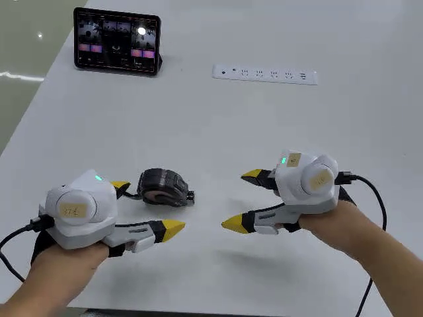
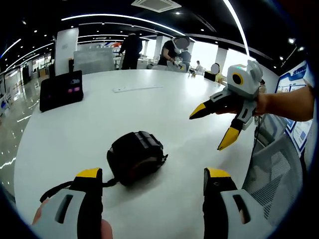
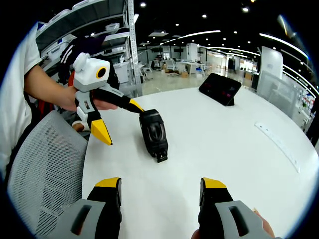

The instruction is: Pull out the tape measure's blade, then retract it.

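Tape measure (image 1: 163, 187) just beyond fingers (image 1: 170, 228) of left gripper (image 1: 147, 207)

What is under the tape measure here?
The tape measure lies on the bare white table, with nothing visible between them. Its underside and the spot where it touches are hidden by its own body.

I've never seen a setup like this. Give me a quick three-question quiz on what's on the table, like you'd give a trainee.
1. True or false: the tape measure has its blade pulled far out across the table.
2. Which is nearest the tape measure? A) left tool B) right tool C) tablet
3. Fill in: the jaws of the right tool stand ____.
Key: 1 false, the blade is inside the case. 2 A. 3 open.
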`<state>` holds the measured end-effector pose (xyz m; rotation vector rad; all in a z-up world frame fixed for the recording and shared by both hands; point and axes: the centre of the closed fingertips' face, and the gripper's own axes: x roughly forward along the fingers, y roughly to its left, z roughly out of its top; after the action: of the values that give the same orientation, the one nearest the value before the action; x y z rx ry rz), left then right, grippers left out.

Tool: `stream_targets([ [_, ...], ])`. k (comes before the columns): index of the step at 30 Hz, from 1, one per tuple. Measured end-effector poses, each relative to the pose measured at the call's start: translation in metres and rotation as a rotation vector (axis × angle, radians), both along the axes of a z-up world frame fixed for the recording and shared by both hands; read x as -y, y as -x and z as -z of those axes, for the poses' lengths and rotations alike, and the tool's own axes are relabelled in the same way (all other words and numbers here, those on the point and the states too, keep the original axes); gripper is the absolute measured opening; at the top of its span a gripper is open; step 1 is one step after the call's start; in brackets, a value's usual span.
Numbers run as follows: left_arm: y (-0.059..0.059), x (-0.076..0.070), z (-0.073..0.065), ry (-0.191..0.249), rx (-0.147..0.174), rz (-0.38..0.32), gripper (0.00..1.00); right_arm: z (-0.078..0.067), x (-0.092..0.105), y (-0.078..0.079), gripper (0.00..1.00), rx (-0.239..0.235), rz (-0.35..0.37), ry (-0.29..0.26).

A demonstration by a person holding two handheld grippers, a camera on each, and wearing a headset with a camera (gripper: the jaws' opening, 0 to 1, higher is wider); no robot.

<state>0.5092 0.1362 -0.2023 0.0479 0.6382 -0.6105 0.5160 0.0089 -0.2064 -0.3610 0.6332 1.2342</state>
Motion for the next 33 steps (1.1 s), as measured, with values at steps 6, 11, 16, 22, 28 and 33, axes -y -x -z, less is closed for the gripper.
stream_targets([
  [6, 0.006, -0.004, -0.003, -0.009, 0.008, 0.023, 0.82, -0.001, 0.008, 0.008, 0.64, 0.003, 0.023, -0.012],
  [11, 0.013, -0.004, -0.005, -0.012, 0.01, 0.049, 0.83, 0.002, 0.017, 0.013, 0.68, 0.001, 0.039, -0.014],
  [16, 0.017, -0.009, -0.007, -0.005, 0.01, 0.051, 0.84, 0.004, 0.025, 0.018, 0.7, -0.002, 0.058, -0.014],
  [22, 0.023, -0.011, -0.007, -0.006, 0.008, 0.069, 0.86, 0.004, 0.033, 0.022, 0.73, -0.004, 0.081, -0.018],
  [28, 0.028, -0.014, -0.009, -0.007, 0.013, 0.078, 0.87, 0.004, 0.041, 0.025, 0.76, -0.007, 0.11, -0.028],
  [33, 0.03, -0.018, -0.009, -0.005, 0.016, 0.077, 0.88, 0.003, 0.047, 0.028, 0.78, -0.005, 0.131, -0.034],
])
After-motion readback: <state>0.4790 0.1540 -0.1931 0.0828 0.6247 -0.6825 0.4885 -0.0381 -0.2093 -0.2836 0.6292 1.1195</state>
